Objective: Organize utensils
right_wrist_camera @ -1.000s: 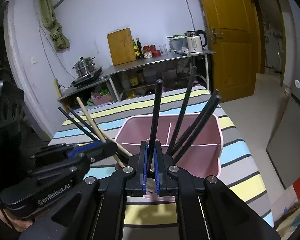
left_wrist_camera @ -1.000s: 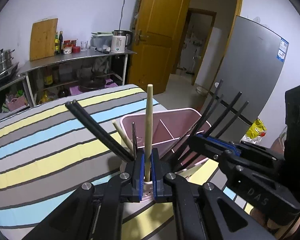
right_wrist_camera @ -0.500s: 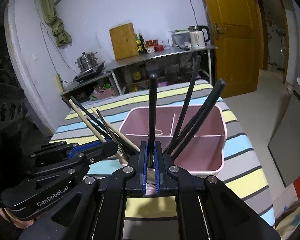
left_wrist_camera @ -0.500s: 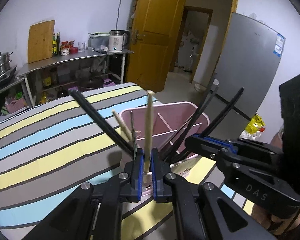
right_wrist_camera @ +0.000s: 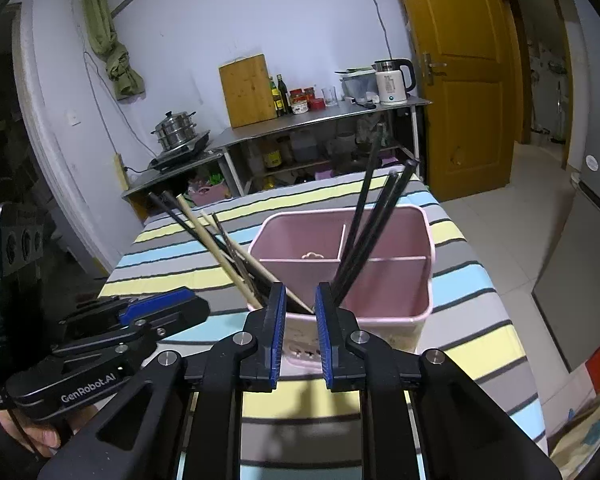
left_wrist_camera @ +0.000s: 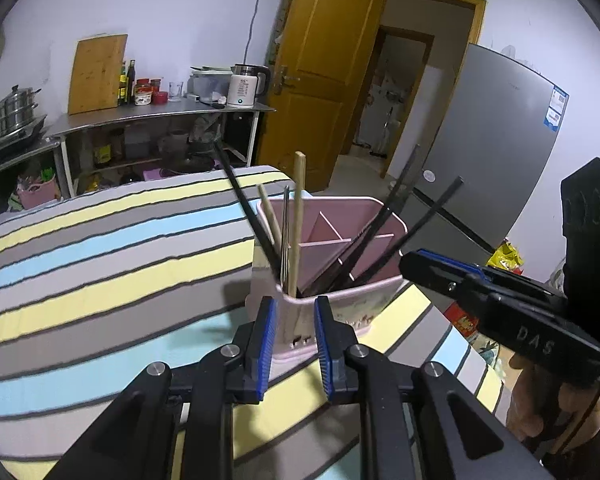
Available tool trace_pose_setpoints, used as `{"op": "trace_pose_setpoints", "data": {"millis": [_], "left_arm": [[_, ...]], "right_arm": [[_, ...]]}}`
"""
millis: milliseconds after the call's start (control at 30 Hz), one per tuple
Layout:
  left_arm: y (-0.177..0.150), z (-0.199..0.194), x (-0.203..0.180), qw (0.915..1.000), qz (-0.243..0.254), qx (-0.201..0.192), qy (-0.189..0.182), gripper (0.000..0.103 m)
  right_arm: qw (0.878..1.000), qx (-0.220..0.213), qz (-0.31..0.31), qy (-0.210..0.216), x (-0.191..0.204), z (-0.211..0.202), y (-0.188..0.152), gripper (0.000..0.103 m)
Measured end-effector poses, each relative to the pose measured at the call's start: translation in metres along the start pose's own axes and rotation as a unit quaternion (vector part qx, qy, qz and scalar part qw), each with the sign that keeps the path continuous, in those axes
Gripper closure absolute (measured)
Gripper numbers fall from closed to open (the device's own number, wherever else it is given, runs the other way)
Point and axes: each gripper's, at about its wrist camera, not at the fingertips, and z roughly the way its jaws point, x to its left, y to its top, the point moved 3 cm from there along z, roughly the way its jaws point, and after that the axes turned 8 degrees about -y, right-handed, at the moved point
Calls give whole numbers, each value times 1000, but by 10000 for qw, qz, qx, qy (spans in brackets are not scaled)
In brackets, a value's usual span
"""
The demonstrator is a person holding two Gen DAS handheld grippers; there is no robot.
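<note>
**Both claws let go; chopsticks left in the caddy**

Released since a second ago: the left gripper (left_wrist_camera: 294, 344) no longer pinches the wooden chopstick (left_wrist_camera: 297, 216), the right gripper (right_wrist_camera: 300, 334) has dropped its black chopstick (right_wrist_camera: 362, 216). Both sets of jaws are opening, nothing between them, and both have drawn back from the pink caddy (left_wrist_camera: 342, 308).

Wooden and metal sticks lean in the caddy's near-left compartment, black ones in the near-right. Likely one sorting step done.

Caddy sits at the near edge of a striped tablecloth (left_wrist_camera: 100, 248). Behind: steel shelf (right_wrist_camera: 324, 118), kettle (right_wrist_camera: 392, 82), cutting board (right_wrist_camera: 246, 94), yellow door (left_wrist_camera: 320, 80), grey fridge (left_wrist_camera: 496, 140).
</note>
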Motion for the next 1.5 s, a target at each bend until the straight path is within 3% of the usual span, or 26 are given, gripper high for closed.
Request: {"op": "trace_pose_setpoints", "data": {"millis": [267, 700, 1033, 1500], "left_arm": [[-25, -26, -10, 9999, -76, -122, 51, 84], [-54, -62, -40, 9974, 213, -542, 414, 84], [-76, -74, -46, 9962, 217, -691, 485, 84], [-80, -75, -49, 9957, 266, -724, 506, 84]], "right_arm": [[10000, -61, -33, 25, 3, -23, -18, 87], [9986, -416, -303, -75, 18, -68, -51, 87], [9971, -548, -458, -257, 20, -82, -72, 86], [9969, -553, -455, -327, 18, -83, -79, 86]]}}
